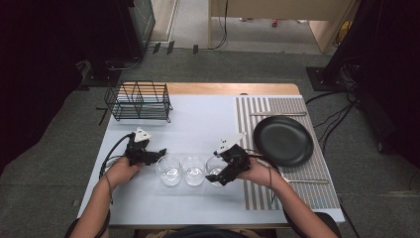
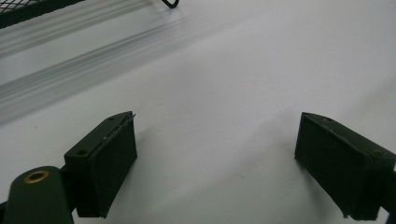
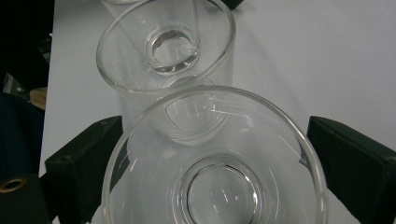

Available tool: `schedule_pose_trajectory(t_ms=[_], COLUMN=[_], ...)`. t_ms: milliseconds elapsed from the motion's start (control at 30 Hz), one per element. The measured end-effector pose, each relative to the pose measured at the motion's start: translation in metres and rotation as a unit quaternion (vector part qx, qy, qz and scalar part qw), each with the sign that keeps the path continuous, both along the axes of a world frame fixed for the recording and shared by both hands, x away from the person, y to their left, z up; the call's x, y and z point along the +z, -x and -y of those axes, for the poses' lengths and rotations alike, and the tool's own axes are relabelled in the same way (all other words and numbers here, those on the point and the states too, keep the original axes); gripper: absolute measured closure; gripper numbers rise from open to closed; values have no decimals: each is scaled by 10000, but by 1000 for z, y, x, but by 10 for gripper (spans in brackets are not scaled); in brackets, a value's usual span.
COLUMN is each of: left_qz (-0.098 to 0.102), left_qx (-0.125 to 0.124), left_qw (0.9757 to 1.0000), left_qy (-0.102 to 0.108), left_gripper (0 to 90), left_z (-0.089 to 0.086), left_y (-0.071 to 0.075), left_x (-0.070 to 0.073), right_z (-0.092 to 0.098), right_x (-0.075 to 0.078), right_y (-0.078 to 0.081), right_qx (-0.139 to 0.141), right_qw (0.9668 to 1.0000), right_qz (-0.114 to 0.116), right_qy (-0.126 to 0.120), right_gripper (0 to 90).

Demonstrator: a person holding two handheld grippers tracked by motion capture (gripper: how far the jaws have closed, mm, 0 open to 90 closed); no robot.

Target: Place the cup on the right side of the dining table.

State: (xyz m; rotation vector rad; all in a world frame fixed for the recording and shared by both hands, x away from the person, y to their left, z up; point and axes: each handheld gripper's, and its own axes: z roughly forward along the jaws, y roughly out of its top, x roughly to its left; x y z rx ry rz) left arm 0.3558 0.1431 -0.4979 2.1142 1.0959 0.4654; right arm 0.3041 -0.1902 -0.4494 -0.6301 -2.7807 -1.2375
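Three clear glasses sit in a row near the front middle of the white worktop [image 1: 198,124], and the right gripper [image 1: 221,177] is at the right-hand glass [image 1: 214,167]. In the right gripper view that glass [image 3: 215,163] sits between the two black jaws — the left pad looks up against the wall, while the right one appears a touch off it, so it doesn't read as a firm clamp. The middle glass [image 3: 166,51] stands just behind it, close to touching.

The left gripper [image 1: 157,152] is just beside the left glass [image 1: 169,170], jaws spread wide over bare worktop in its own view, nothing between them.

Further back at the left there's a black wire rack [image 1: 138,101]. A black plate [image 1: 283,141] rests on a striped mat [image 1: 297,106] at the right, well apart from the glasses.
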Motion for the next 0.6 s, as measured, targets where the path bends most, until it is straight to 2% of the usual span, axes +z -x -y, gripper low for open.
schedule_pose_trajectory(t_ms=[300,400,600], left_qz=[0,1,1], left_qx=[0,0,-2], left_qw=[10000,10000,10000], left_qy=[-1,0,-2], left_gripper=[126,126,126], left_z=[0,0,0], left_y=[0,0,0], left_x=[0,0,0], right_z=[-1,-1,-2], right_x=[-6,-7,-8], right_y=[2,3,4], right_qx=[164,179,196], right_qw=[9998,9997,9997], right_qz=[85,135,138], right_qy=[72,87,79], right_gripper=[69,123,138])
